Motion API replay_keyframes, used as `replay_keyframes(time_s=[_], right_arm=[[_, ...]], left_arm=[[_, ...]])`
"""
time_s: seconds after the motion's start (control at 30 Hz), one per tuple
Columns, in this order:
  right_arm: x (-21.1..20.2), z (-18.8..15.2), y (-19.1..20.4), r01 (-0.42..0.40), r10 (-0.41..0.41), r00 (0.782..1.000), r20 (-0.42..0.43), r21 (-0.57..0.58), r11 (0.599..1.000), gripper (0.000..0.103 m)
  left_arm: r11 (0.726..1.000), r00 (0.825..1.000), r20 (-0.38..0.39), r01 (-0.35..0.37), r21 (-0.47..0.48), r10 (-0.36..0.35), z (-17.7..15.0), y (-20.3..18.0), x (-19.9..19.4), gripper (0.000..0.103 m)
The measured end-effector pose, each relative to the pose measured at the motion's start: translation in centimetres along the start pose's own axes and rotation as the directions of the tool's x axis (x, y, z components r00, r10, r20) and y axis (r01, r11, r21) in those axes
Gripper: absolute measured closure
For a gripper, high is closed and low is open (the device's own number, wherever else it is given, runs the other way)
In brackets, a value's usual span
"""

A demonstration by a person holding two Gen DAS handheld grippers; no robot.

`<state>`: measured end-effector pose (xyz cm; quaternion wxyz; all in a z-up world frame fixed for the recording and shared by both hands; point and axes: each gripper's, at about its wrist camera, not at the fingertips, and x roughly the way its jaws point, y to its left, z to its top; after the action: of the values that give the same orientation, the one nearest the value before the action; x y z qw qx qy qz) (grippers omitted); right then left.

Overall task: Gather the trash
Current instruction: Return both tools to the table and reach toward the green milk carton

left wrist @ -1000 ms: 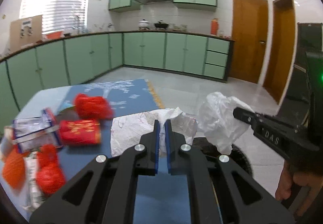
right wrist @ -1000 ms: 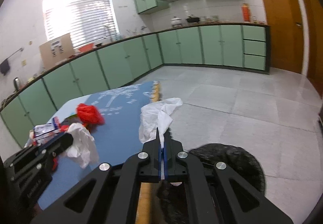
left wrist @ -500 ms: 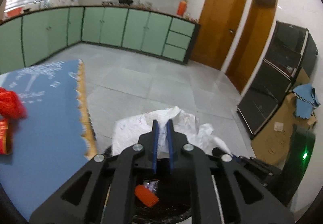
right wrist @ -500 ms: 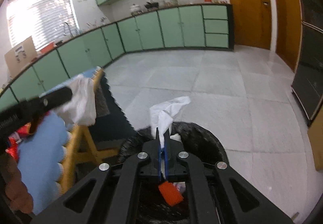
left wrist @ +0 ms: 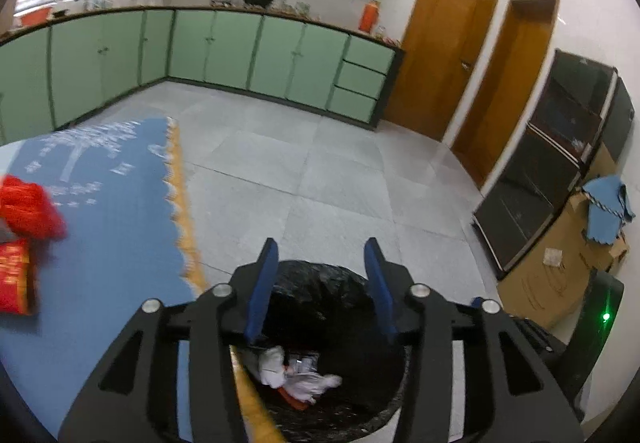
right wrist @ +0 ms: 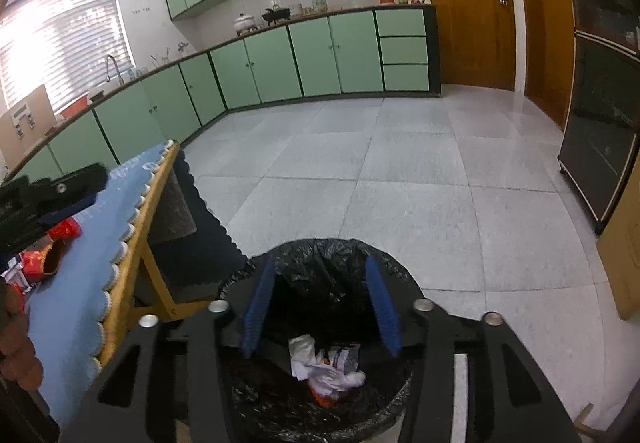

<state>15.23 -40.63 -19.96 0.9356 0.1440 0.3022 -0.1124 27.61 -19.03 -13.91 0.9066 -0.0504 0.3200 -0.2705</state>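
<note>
While both jaws gape over bin [right wrist: 320, 395], crumpled trash [right wrist: 326, 373] inside; table [left wrist: 100, 243] edge just beside.

Both grippers, clamped on white crumpled paper a second ago, now stand with jaws wide apart over the black-lined trash bin [left wrist: 320, 295]: the left gripper [left wrist: 322, 283] and the right gripper [right wrist: 322, 303] are empty. The white paper [left wrist: 298, 377] now lies inside the bin on the orange scrap, seen also from the right wrist [right wrist: 326, 369].
</note>
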Motion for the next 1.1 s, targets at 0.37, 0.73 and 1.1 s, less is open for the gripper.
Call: replay_keyframes(time_s=[0.37,0.73,1.1], right_arm=[[-3.7,1.7,7.9,-0.121,0.128,0.987,0.096,-0.076,0.990,0.010],[-4.4,-0.1,20.1,-0.351,0.368,0.929,0.044,-0.218,0.911,0.010],[-5.1,-1.9,24.5,-0.401,0.416,0.909,-0.001,-0.272,0.875,0.010]], left_arm=[[0.936,0.930,0.103,-0.350,-0.045,0.353,-1.8,8.1,-10.9,0.039],[0.818,0.827,0.019,-0.552,-0.160,0.562,-6.0,15.4,-18.7,0.038],[0.811,0.830,-0.069,-0.555,-0.183,0.553,-10.7,16.2,-20.1,0.040]])
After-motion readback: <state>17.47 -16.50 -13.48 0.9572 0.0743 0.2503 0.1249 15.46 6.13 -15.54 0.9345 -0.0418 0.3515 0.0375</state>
